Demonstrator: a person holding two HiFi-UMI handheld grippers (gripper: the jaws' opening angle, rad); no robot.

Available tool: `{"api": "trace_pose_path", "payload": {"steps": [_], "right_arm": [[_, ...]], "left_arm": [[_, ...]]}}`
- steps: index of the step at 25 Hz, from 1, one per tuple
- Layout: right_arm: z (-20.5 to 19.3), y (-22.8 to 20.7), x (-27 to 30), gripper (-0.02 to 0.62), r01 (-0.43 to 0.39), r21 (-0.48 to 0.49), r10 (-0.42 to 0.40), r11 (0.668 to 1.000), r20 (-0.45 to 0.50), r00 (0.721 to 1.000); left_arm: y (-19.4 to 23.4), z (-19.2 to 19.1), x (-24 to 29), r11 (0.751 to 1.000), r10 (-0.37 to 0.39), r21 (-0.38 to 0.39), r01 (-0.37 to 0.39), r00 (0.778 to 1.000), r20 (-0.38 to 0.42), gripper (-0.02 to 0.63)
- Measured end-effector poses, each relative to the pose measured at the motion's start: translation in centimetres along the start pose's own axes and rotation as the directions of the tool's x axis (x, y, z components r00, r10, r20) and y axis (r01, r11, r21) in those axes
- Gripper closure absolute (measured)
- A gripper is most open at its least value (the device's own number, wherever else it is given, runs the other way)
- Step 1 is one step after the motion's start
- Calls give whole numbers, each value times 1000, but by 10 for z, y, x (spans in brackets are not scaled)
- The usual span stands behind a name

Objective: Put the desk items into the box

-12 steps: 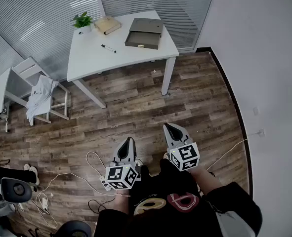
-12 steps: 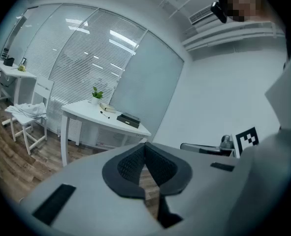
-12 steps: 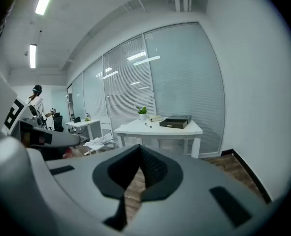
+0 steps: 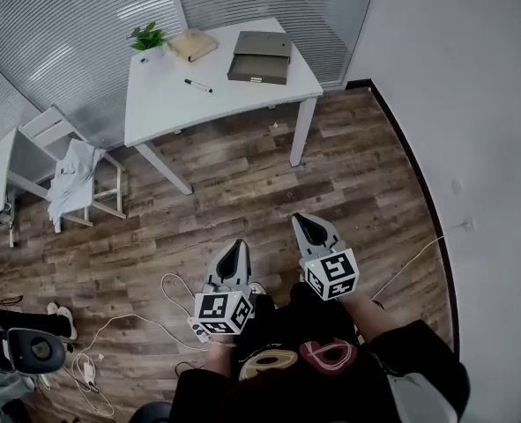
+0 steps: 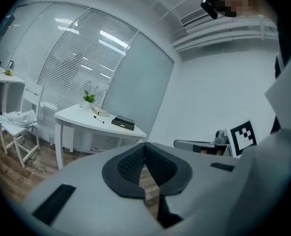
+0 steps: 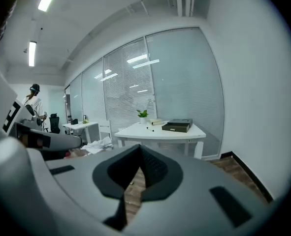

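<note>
Person edged nearer desk (image 4: 167,104); left gripper (image 4: 235,249) and right gripper (image 4: 304,226) closed, empty (still well apart from it). Pen (image 4: 196,85) light, slippery: pinch mid-barrel

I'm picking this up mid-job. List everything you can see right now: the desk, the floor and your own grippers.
desk: one, white, far side of the room by the blinds
box: one, grey-olive, right part of the desk
notebook: one, tan, back of the desk beside the plant
plant: one, green in a white pot, desk's back left corner
pen: one, black and white, middle of the desk
chair: one, white, left of the desk
cloth: one, pale, draped on the chair
cables: several, white, on the wood floor at lower left
left gripper: grey, jaws together, empty
right gripper: grey, jaws together, empty
</note>
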State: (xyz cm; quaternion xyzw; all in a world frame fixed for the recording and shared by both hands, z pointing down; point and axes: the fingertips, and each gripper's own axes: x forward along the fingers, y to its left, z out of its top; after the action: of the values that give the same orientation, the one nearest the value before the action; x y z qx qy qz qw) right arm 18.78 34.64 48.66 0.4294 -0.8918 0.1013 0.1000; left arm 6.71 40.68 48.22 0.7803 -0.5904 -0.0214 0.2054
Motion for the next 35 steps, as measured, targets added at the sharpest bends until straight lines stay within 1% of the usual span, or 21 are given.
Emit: {"api": "trace_pose_path", "payload": {"steps": [3,7,9,12,14,16,17,19,21,23,25,28,31,33,35], "right_arm": [[8,9,6,586,-9,21,9,1000,27,1000],[7,25,13,586,-14,33,14,999,24,1000],[3,35,15,584,-35,39,34,999,17,999],[-3,51,19,584,-65,31,65,997,5,998],[-5,57,20,584,-76,36,76,996,3,997],[-4,59,22,584,-88,62,87,994,9,996],[-3,58,24,584,-98,90,97,991,17,995],[1,53,29,584,-117,147,113,982,38,993],[2,44,34,584,-121,160,115,980,46,992],[4,36,41,584,-137,149,131,979,46,990],[7,26,51,584,-156,128,151,979,44,987],[16,1,73,584,-163,86,161,983,36,986],[29,-27,96,584,-162,75,159,984,37,987],[32,-45,113,584,-159,75,158,984,21,987],[33,-57,129,584,-168,72,169,983,0,986]], "left_arm": [[6,8,-1,1000,-28,13,28,1000,10,589],[18,8,-11,998,-58,4,58,998,2,589],[23,10,-16,997,-74,-2,74,997,3,589],[33,14,-21,998,-68,10,68,998,15,589],[38,13,-23,998,-61,19,61,998,6,589],[40,13,-22,998,-60,6,60,998,-2,589],[41,15,-20,998,-58,-9,58,998,2,589],[41,23,-14,998,-55,-26,55,998,19,589],[41,28,-4,999,-42,-17,42,999,30,589],[44,32,7,1000,-15,-14,15,999,39,589],[48,33,20,1000,7,-27,-6,999,43,589],[46,36,50,999,25,-35,-24,999,40,589],[47,45,82,999,46,-31,-45,998,40,589],[51,52,103,997,76,-31,-75,996,45,589],[58,57,118,992,126,-31,-125,991,51,589]]}}
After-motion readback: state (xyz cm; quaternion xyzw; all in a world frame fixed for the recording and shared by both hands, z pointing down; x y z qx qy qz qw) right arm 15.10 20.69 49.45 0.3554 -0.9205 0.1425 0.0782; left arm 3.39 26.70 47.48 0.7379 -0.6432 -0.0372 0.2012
